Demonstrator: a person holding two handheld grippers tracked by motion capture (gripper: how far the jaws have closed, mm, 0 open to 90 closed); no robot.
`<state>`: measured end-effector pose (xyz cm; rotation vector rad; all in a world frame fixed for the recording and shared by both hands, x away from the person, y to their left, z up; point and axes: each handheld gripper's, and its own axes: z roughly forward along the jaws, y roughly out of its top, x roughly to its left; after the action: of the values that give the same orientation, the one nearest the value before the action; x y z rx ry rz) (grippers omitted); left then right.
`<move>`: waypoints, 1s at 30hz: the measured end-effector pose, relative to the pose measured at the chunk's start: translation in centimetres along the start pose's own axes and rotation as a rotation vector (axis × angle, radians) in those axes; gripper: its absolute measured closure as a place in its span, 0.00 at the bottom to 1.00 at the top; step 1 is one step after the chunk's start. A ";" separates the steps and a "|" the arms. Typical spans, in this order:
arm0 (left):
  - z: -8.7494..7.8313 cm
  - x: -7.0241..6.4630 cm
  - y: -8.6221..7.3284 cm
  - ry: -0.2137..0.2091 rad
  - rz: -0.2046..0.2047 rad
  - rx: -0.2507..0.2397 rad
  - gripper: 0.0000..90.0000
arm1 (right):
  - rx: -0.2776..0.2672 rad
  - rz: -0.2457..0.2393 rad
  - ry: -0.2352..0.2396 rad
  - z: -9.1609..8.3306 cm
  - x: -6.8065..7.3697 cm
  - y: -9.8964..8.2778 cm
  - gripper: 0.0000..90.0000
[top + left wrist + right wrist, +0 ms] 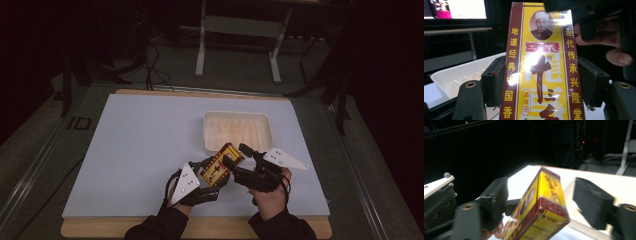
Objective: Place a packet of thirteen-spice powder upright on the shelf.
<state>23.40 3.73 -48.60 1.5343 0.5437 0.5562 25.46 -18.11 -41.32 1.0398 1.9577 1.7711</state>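
While the left claw (206, 176) clamps the box (223, 163) above the surface (135, 145), just short of the tray (238, 118), I'd bring the right claw (237, 157) squarely over the free end before closing. From above, the box's long axis runs from near-left up toward the tray. Along the left claw, its pads press both narrow sides. Along the right claw, the jaws stand wide, empty, the box's end between them, untouched.
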 end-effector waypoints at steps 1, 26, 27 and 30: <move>0.0 0.0 0.0 0.002 0.004 -0.001 0.37 | 0.001 0.017 0.002 0.1 0.0 -0.2 0.33; -0.1 -0.1 0.1 0.053 -0.074 0.003 0.34 | 0.056 0.155 0.014 1.3 1.0 1.0 0.75; -0.1 -0.1 0.2 0.063 -0.075 0.007 0.31 | 0.057 0.145 0.015 1.3 1.2 1.1 0.75; -0.1 0.1 0.3 0.069 -0.089 0.018 0.23 | 0.059 0.132 0.020 1.4 1.4 1.4 0.75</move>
<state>23.42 3.81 -48.28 1.5048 0.6682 0.5388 25.82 -16.18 -39.94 1.2009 2.0061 1.8076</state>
